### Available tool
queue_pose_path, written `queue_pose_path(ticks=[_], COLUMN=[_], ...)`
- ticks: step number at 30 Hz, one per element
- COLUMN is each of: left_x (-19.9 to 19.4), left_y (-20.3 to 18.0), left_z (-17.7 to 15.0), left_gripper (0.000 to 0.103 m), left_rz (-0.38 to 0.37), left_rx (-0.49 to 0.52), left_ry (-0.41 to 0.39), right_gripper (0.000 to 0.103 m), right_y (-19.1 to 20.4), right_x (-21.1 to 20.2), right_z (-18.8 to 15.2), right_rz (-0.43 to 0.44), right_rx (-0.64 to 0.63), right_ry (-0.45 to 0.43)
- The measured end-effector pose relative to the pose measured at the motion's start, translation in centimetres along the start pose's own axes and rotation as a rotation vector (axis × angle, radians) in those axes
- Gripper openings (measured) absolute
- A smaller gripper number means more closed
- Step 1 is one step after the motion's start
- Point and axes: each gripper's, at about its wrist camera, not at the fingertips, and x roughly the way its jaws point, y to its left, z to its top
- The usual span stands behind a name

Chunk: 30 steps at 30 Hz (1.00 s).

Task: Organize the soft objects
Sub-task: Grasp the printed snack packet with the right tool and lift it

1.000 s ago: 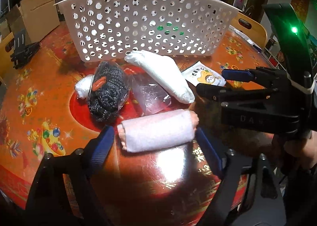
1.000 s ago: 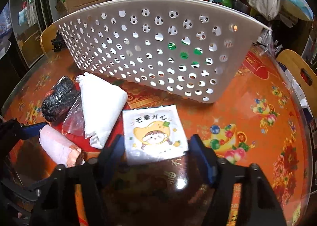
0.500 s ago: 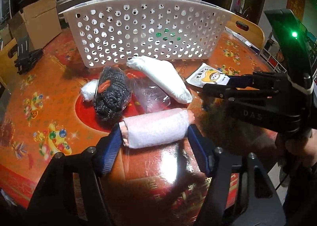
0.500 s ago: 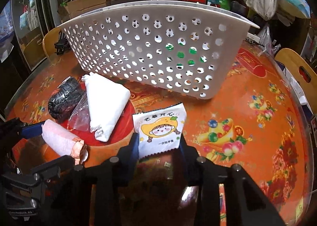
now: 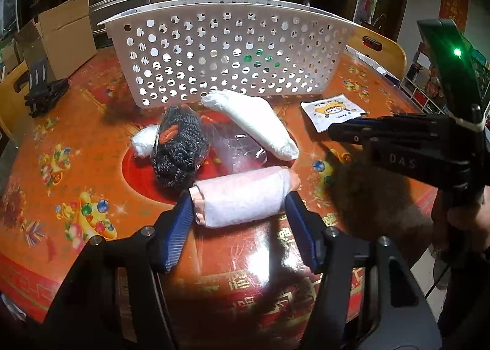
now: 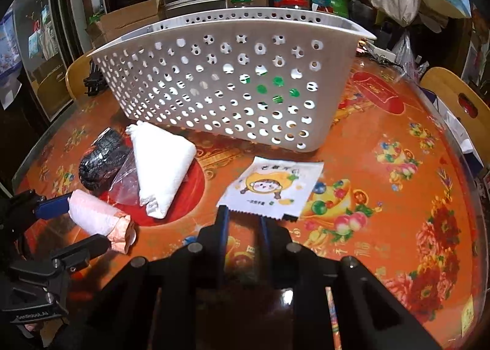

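left tongs [image 5: 239,212] just been closing, pads flanking rolled pink towel [image 5: 242,199] on glossy orange bench [image 5: 76,172] | right tongs [image 6: 242,221] closing, nipping crinkled cartoon sachet [image 6: 272,187] edge | perforated white basket [image 5: 226,55] behind | white cloth bundle [image 5: 254,123], dark knit [image 5: 177,144] between

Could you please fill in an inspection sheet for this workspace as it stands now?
Surface: round table, glossy orange-red printed cover.
Job's things: white perforated basket at the back; pink towel roll, white folded cloth, bagged dark knit, small white bundle and cartoon sachet lie outside it.
Clutter: black clip-like object near the table's edge.
Grippers: left gripper has just been closing, pads against both ends of the pink towel roll; right gripper has just been closing, tips at the cartoon sachet's near edge, grip unclear.
Cables: nothing seen.
Surroundings: cardboard boxes, wooden chair.
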Motion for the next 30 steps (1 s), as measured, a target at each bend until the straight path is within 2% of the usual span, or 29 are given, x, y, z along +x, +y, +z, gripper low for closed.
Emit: queue_pose_path(ticks=[14, 17, 22, 30], left_x=[0.4, 0.5, 0.5, 0.8], left_y=[0.4, 0.4, 0.4, 0.5], left_z=[0.1, 0.1, 0.1, 0.3], left_gripper=[0.059, 0.059, 0.059, 0.060], left_rz=[-0.016, -0.019, -0.019, -0.023], left_rx=[-0.007, -0.010, -0.011, -0.012], left_ry=[0.004, 0.004, 0.004, 0.005], right_gripper=[0.018, 0.024, 0.041, 0.041], right_y=[-2.8, -3.1, -4.4, -5.6], right_x=[1.1, 1.2, 1.5, 2.2], right_z=[0.5, 0.7, 1.2, 2.2], right_rz=[0.041, 0.051, 0.091, 0.071], right_rx=[0.112, 0.128, 0.190, 0.249], right_ry=[0.013, 0.012, 0.005, -0.012])
